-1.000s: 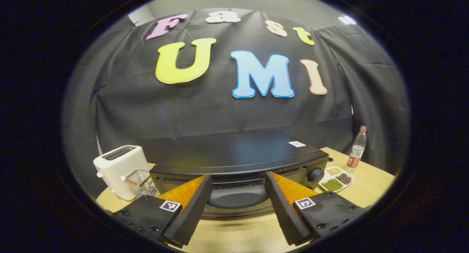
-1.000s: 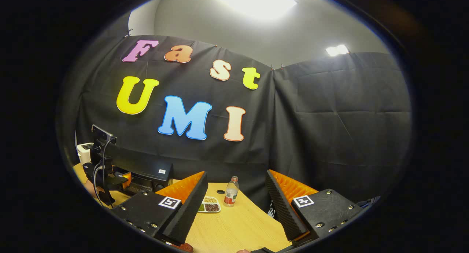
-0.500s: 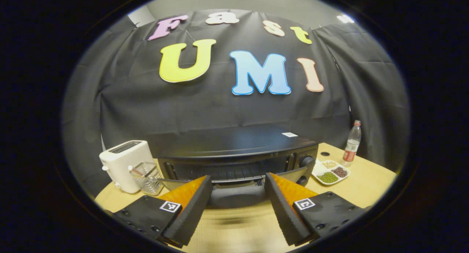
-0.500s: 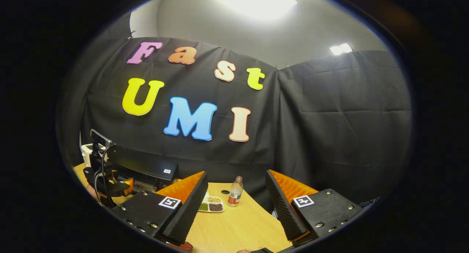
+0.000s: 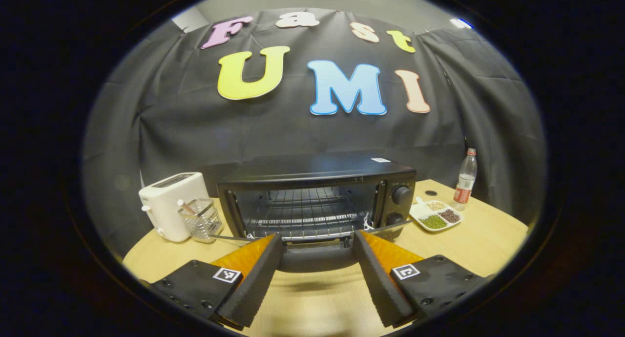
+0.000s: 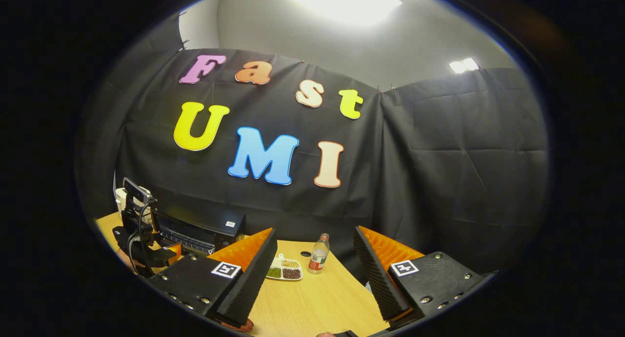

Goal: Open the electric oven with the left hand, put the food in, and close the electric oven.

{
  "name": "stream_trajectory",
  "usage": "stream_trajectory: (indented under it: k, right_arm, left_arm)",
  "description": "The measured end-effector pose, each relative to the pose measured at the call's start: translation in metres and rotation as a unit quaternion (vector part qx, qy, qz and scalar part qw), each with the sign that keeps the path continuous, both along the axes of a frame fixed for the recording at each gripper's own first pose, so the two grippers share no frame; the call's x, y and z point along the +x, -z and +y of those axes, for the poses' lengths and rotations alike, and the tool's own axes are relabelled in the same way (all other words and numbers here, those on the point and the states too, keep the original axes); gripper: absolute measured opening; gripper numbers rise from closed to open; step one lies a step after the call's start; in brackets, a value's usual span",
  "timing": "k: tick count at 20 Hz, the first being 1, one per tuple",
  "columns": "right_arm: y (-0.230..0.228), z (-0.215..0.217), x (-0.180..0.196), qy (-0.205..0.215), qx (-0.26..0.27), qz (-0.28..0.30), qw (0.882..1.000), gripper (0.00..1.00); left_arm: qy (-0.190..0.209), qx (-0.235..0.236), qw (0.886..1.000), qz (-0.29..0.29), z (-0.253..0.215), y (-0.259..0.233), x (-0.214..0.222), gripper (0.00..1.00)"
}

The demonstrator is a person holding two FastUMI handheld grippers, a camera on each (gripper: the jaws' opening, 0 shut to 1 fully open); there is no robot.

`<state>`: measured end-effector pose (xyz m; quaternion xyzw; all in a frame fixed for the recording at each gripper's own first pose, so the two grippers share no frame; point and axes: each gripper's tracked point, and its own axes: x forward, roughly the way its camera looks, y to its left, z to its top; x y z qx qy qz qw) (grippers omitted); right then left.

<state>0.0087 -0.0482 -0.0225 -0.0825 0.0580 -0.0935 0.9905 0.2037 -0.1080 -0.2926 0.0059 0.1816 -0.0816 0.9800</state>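
Note:
The black electric oven (image 5: 312, 173) stands at the middle of the table with its door (image 5: 315, 259) swung down and its wire rack (image 5: 302, 210) bare. My left gripper (image 5: 317, 237) is open just in front of it; the lowered door's front edge lies between the two fingers without either one pressing on it. My right gripper (image 6: 315, 231) hangs open and empty over the right side of the table, and from there the oven (image 6: 205, 227) and the left gripper (image 6: 171, 251) sit far to the left. A reddish-brown thing (image 6: 239, 326) peeks out at the bottom edge; I cannot tell what it is.
A white toaster (image 5: 168, 205) and a wire basket (image 5: 200, 220) stand left of the oven. To its right are a sectioned dish of beans (image 5: 434, 215) and a plastic bottle (image 5: 464, 178). The wooden table (image 5: 468, 239) ends at the black cloth wall.
The oven door has swung down from nearly shut to open, baring the rack. My left gripper has drawn back from the oven. The right gripper has shifted only slightly.

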Motion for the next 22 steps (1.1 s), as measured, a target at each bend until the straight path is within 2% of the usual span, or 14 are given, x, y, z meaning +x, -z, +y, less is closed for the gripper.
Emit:
stream_trajectory:
  k: [10, 11, 12, 14, 15, 16, 17, 18, 21, 22]
  right_arm:
    - [0.004, -0.002, -0.010, -0.023, -0.018, 0.019, 0.999, 0.95]
    - [0.006, 0.000, -0.010, -0.027, -0.017, 0.022, 0.999, 0.95]
    - [0.009, 0.001, -0.011, -0.032, -0.015, 0.025, 0.999, 0.95]
    - [0.015, 0.006, -0.013, -0.044, -0.012, 0.033, 0.998, 0.95]
    - [0.017, 0.008, -0.013, -0.051, -0.009, 0.035, 0.998, 0.95]
    - [0.018, 0.009, -0.014, -0.055, -0.005, 0.037, 0.998, 0.95]
    - [0.020, 0.010, -0.013, -0.061, 0.002, 0.038, 0.997, 0.95]
    - [0.023, 0.011, -0.014, -0.066, 0.011, 0.040, 0.997, 0.95]
    - [0.032, 0.010, -0.013, -0.078, 0.044, 0.044, 0.995, 0.95]
    - [0.036, 0.010, -0.013, -0.081, 0.055, 0.046, 0.994, 0.95]
  left_arm:
    - [-0.023, -0.008, 0.999, 0.039, 0.001, 0.046, -0.034, 1.00]
    - [-0.025, -0.010, 0.999, 0.047, 0.001, 0.052, -0.040, 0.91]
    - [-0.028, -0.011, 0.998, 0.053, 0.002, 0.056, -0.044, 0.96]
    - [-0.034, -0.007, 0.998, 0.054, 0.007, 0.063, -0.048, 0.97]
    - [-0.037, -0.005, 0.998, 0.055, 0.010, 0.067, -0.053, 1.00]
    - [-0.039, -0.004, 0.998, 0.058, 0.012, 0.068, -0.058, 0.97]
    - [-0.042, -0.004, 0.997, 0.060, 0.013, 0.069, -0.064, 1.00]
    - [-0.045, -0.003, 0.997, 0.061, 0.016, 0.066, -0.071, 0.97]
    - [-0.048, 0.002, 0.997, 0.053, 0.017, 0.047, -0.092, 0.96]
    - [-0.047, 0.003, 0.998, 0.048, 0.016, 0.036, -0.099, 1.00]
